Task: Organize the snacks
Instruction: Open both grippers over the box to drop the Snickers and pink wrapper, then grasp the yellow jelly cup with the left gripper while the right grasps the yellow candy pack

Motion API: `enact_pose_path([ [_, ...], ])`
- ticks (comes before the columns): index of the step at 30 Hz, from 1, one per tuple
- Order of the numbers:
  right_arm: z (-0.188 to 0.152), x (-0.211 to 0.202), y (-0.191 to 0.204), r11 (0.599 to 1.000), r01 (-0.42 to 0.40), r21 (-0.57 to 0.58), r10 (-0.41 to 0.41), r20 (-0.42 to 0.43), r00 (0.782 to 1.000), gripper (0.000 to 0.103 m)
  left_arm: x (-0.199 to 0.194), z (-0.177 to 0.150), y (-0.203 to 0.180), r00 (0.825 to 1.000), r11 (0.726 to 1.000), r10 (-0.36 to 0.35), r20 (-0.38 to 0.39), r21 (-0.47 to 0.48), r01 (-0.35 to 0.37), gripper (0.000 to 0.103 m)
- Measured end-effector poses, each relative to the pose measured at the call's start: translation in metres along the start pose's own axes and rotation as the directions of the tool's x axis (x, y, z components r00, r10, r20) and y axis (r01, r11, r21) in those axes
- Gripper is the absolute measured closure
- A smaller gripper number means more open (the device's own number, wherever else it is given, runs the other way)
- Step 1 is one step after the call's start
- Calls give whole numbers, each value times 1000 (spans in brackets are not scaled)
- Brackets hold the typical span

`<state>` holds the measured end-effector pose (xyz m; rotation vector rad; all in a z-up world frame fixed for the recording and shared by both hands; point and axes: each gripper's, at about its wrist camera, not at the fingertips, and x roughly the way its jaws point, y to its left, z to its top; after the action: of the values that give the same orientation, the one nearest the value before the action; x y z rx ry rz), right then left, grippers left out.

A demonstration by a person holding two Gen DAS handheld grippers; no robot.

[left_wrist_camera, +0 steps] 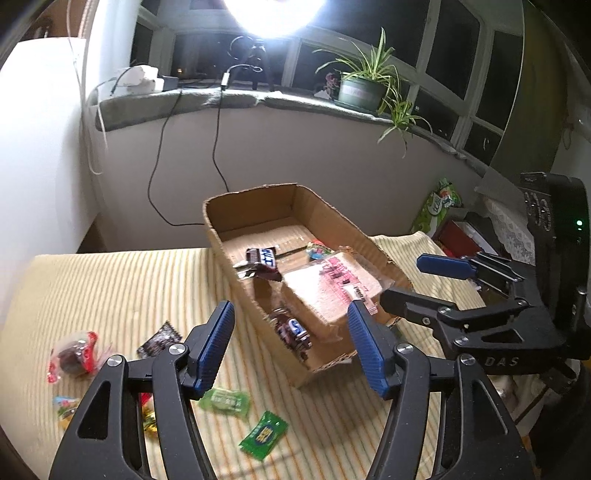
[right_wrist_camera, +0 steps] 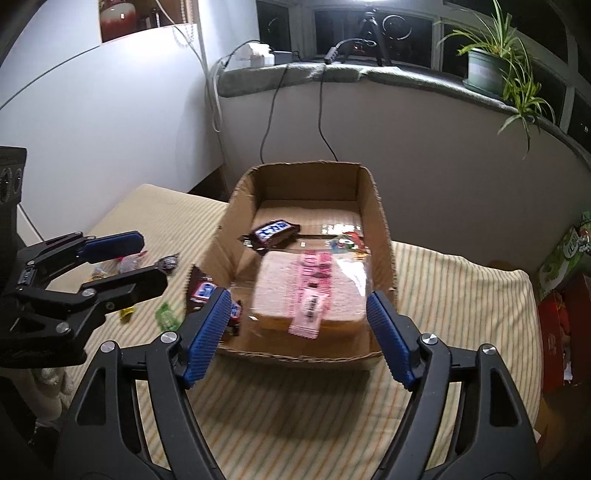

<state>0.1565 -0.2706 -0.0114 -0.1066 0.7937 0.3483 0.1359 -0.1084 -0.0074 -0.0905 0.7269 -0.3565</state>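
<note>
An open cardboard box (left_wrist_camera: 218, 236) (right_wrist_camera: 384, 236) stands on the striped cloth. Inside lie a wrapped bread pack with pink label (left_wrist_camera: 328, 288) (right_wrist_camera: 295, 291), a dark chocolate bar (left_wrist_camera: 262, 258) (right_wrist_camera: 273, 232), another dark bar (left_wrist_camera: 291, 332) and a small colourful candy (left_wrist_camera: 317, 249) (right_wrist_camera: 343, 242). My left gripper (left_wrist_camera: 291, 347) (right_wrist_camera: 122, 258) is open and empty, above the box's near left corner. My right gripper (right_wrist_camera: 299, 336) (left_wrist_camera: 417, 280) is open and empty, above the box's near edge. Loose snacks lie left of the box: two green packets (left_wrist_camera: 264, 435) (left_wrist_camera: 225, 400), a dark packet (left_wrist_camera: 159, 339), a red-wrapped cake (left_wrist_camera: 74, 358).
Small candies (left_wrist_camera: 64, 404) lie near the cloth's left edge. A green snack bag (left_wrist_camera: 439, 206) (right_wrist_camera: 565, 258) and red boxes (right_wrist_camera: 561, 325) sit off the right side. A windowsill with a potted plant (left_wrist_camera: 360, 90), cables and a bright lamp (left_wrist_camera: 273, 14) lies behind.
</note>
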Motion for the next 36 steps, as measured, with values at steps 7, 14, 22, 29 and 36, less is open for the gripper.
enact_pose_path([
  [7,-2,-7,28,999,-28,-36,29,7,1000,25,-15,-8,18,1000,999,23,17,-24,-23,40],
  [14,-7,-9,56,995,-74,-65,74,2,997,25,-29,-19,46,998,997,58,29,-55,-56,40],
  [22,-25,1,88,987,-119,-111,115,-42,992,25,-51,-45,105,990,979,140,9,-154,-137,40],
  [29,-45,20,116,975,-159,-158,142,-110,984,25,-65,-79,145,981,957,192,-39,-213,-196,40],
  [36,-64,40,138,964,-199,-176,168,-176,970,25,-65,-105,165,976,944,198,-92,-249,-215,43],
])
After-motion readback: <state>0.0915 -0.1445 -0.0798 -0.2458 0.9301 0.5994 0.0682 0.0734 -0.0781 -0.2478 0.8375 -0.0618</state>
